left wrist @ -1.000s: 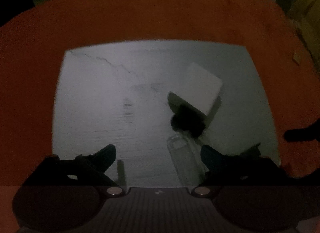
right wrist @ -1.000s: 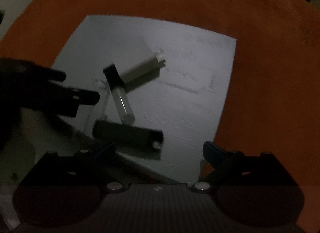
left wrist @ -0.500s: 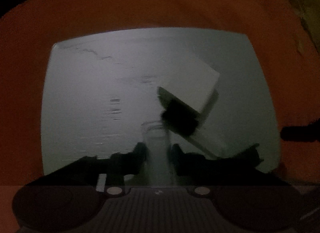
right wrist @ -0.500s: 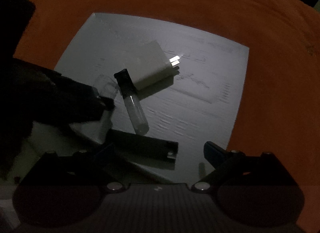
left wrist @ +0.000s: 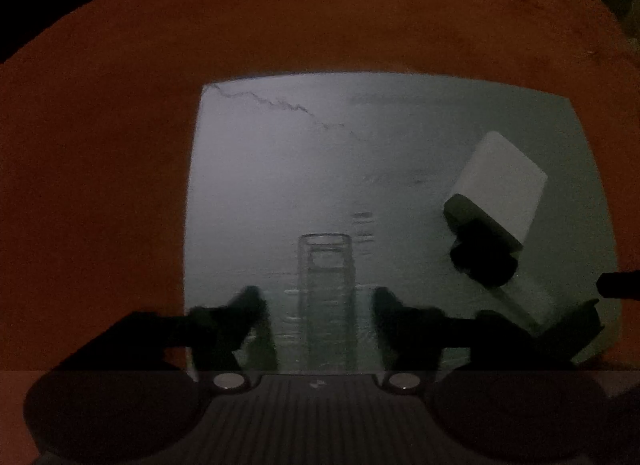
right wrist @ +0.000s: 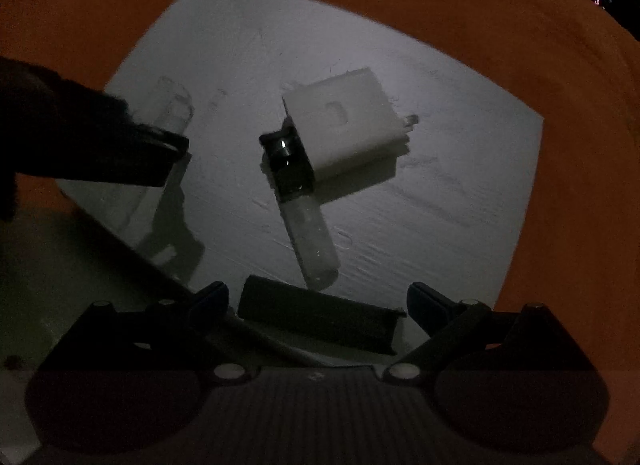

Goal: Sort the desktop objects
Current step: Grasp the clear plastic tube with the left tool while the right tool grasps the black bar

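On the grey board (right wrist: 420, 225) that lies on the orange cloth (left wrist: 320, 17), the right wrist view shows things the left one does not: a black bar (right wrist: 320, 321) lying crosswise at the near edge, and the prongs end of the white charger (right wrist: 348, 125). It also shows a small bottle (right wrist: 300, 205) with a black cap and clear body, its cap touching the charger's near side. The left wrist view shows the charger (left wrist: 500, 189) and the bottle's dark cap (left wrist: 480, 257) only at its right side, and gives instead a straight look down a clear plastic case (left wrist: 326, 297).

The clear case lies lengthwise between the fingers of the left gripper (left wrist: 320, 301), with a gap showing on each side, so the jaws stand moderately open and grip nothing. From the right wrist view the same case (right wrist: 168, 121) is seen beside the dark left finger.

The right gripper (right wrist: 316, 297) has its jaws wide, one fingertip at either end of the black bar, not touching it as far as can be told
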The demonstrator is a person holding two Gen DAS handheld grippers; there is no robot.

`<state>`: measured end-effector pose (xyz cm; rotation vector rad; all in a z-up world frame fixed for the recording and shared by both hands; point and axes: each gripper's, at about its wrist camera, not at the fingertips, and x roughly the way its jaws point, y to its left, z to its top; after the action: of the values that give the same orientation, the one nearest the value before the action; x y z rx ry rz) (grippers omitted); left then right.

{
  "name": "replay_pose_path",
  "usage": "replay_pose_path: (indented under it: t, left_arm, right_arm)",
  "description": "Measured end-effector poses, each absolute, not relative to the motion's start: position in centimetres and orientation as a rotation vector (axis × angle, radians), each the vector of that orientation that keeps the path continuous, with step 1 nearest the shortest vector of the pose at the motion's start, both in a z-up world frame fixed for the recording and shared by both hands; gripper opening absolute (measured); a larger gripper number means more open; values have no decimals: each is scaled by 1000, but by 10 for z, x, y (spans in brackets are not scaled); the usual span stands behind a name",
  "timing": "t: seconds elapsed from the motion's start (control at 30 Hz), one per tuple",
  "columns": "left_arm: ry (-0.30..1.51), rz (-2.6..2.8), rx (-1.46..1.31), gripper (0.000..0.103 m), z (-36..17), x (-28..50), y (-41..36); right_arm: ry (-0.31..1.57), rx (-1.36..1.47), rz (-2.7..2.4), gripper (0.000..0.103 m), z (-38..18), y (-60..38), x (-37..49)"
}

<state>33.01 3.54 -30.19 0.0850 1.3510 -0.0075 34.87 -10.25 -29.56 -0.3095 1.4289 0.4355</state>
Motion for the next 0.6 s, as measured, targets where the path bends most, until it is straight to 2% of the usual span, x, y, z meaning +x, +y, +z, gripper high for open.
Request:
replay_pose_path:
  t: [0.17,0.2,0.23,0.3,0.4,0.47,0.53,0.57,0.6]
  left_arm:
    - [1359,-29,112,62,-302,326,33]
    - [1361,-35,117,62,-302,331,30]
    - [1360,-39,116,56,-302,331,29]
    - [1353,-48,103,50,-300,331,30]
    - [1344,-56,100,26,-298,334,33]
    - [1330,-50,93,25,-298,334,34]
    - [1317,-44,86,24,-299,332,36]
    - [1317,-45,88,24,-300,333,36]
    - [1319,-46,91,24,-301,334,36]
  right_arm:
    - [1424,-262,342,91,-305,-107,353]
    - [1414,-225,351,61,-304,-110,354]
    - [1425,-163,392,46,-303,-115,355]
    - [1427,-126,389,28,-300,-121,356]
    - [1408,-145,383,22,-297,-128,354]
    - [1401,-132,360,24,-295,-133,354]
    - [1423,-96,326,50,-291,-141,357]
    - [1445,-79,326,78,-290,-143,358]
    - [1443,-79,351,92,-287,-143,357]
